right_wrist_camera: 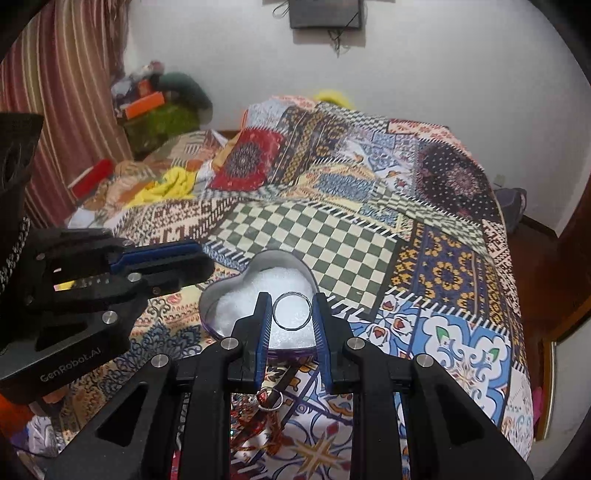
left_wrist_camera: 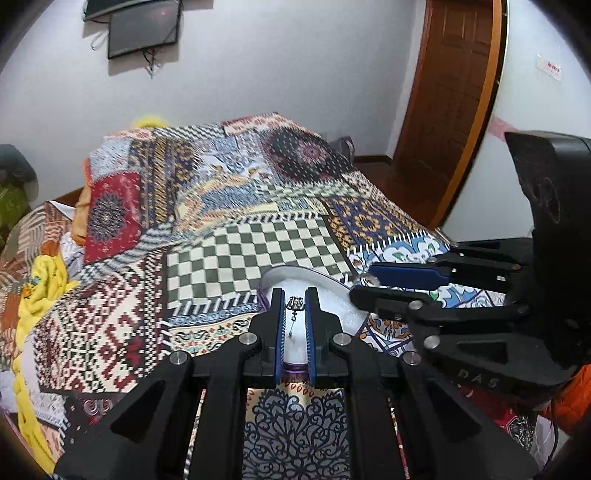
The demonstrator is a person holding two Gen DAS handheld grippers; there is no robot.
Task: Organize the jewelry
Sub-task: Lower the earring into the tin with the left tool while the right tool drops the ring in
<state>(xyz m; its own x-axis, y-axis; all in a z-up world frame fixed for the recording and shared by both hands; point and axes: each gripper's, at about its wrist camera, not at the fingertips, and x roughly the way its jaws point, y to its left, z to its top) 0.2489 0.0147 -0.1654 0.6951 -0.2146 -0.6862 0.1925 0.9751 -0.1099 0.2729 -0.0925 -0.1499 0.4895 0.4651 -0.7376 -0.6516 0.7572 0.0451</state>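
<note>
A heart-shaped box [right_wrist_camera: 225,291] with white foam lining lies on the patterned bedspread; in the left wrist view only its rim [left_wrist_camera: 295,271] shows. My left gripper [left_wrist_camera: 294,303] is shut on a small silver dangling earring [left_wrist_camera: 294,305] and holds it above the box. My right gripper [right_wrist_camera: 291,309] is shut on a silver ring [right_wrist_camera: 292,310], held upright over the foam. The right gripper also shows in the left wrist view [left_wrist_camera: 373,282], and the left gripper in the right wrist view [right_wrist_camera: 201,258]. More jewelry [right_wrist_camera: 271,398], including a ring and red beads, lies on the bedspread under the right gripper.
The bed [right_wrist_camera: 332,236] is covered by a patchwork bedspread. Pillows and yellow cloth [right_wrist_camera: 173,184] lie at its far left. A wooden door [left_wrist_camera: 450,103] stands to the right, and a wall screen [left_wrist_camera: 142,29] hangs above.
</note>
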